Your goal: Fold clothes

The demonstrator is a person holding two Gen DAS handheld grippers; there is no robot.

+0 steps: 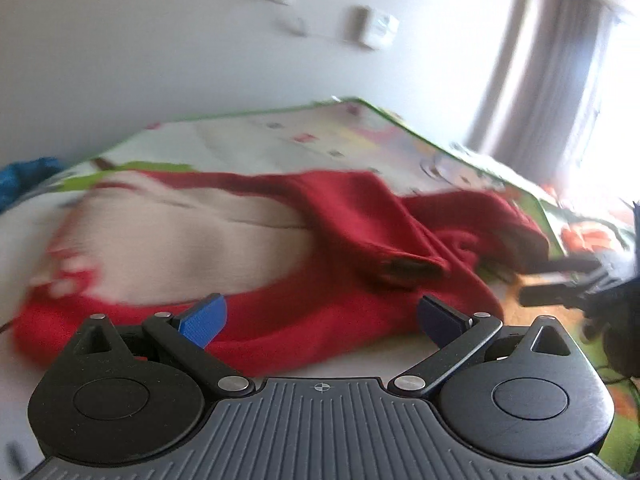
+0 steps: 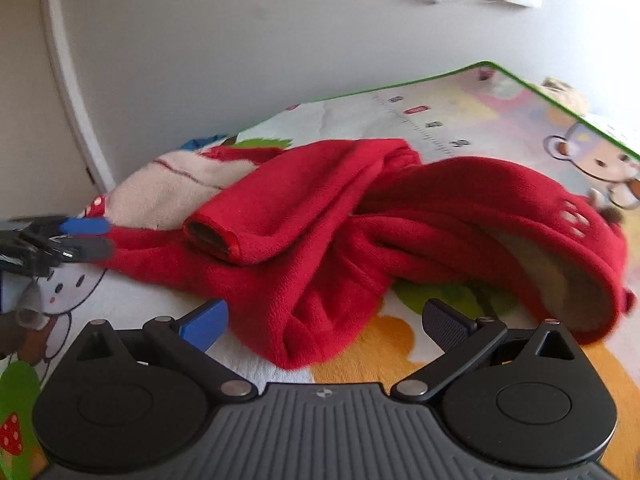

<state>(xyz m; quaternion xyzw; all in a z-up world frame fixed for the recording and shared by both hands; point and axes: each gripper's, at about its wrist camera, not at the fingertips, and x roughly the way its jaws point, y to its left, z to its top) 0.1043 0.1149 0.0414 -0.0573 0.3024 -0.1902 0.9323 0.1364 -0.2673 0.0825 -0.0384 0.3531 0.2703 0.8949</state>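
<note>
Fleece, a red garment with cream lining [image 2: 320, 216], lies rumpled mid-frame on the cartoon-printed play mat [image 2: 500, 120], one sleeve thrown across, no neat fold showing. Left tool [image 1: 322, 320] and right tool [image 2: 326, 322] both gape wide, holding nothing.

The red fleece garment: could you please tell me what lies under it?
The red fleece garment lies crumpled on a colourful cartoon-printed play mat, which shows around it. The mat's prints directly beneath are covered, so anything else under the fleece cannot be seen.

Plain white wall [image 1: 160, 60] with 2 small white boxes [image 1: 376, 26], grey curtain [image 1: 560, 72], bright window light, cartoon-printed mat [image 2: 500, 112]
</note>
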